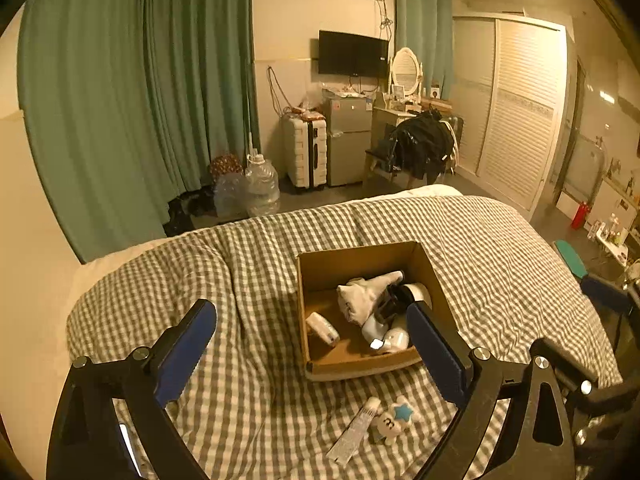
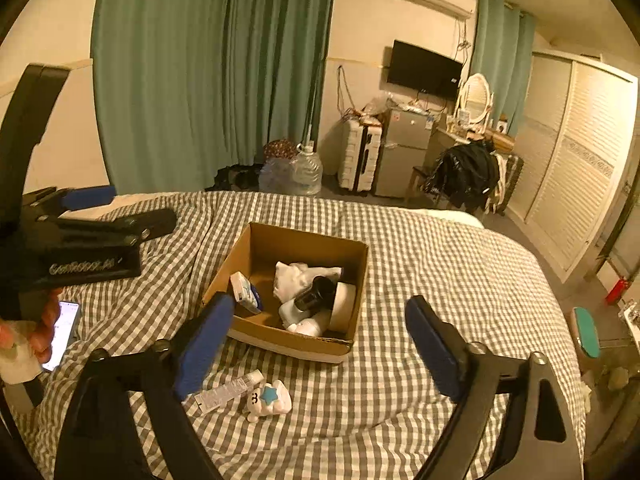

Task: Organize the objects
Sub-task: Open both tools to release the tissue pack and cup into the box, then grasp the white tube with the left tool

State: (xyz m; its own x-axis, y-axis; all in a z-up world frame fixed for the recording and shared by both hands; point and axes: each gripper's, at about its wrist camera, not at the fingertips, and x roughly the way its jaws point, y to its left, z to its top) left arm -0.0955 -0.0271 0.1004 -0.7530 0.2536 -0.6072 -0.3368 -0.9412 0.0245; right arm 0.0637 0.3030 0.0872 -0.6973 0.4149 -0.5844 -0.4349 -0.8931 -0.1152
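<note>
An open cardboard box [image 1: 320,264] [image 2: 256,248] sits on the checked bed cover. It holds white cloth [image 1: 360,296], a small white packet [image 1: 322,328], a dark cylinder [image 2: 316,292] and white containers. In front of the box lie a white tube [image 1: 354,432] [image 2: 228,392] and a small white toy with a blue star [image 1: 394,420] [image 2: 270,400]. My left gripper [image 1: 312,352] is open and empty, above the cover before the box. My right gripper [image 2: 320,344] is open and empty, above the box's near edge. The left gripper's body shows at the left of the right wrist view [image 2: 80,248].
A phone [image 2: 66,332] lies on the cover at the left. Beyond the bed stand green curtains [image 1: 140,100], water jugs [image 1: 262,184], a white suitcase [image 1: 306,152], a small fridge [image 1: 348,140], a chair with dark clothes [image 1: 420,148] and a white wardrobe [image 1: 516,112].
</note>
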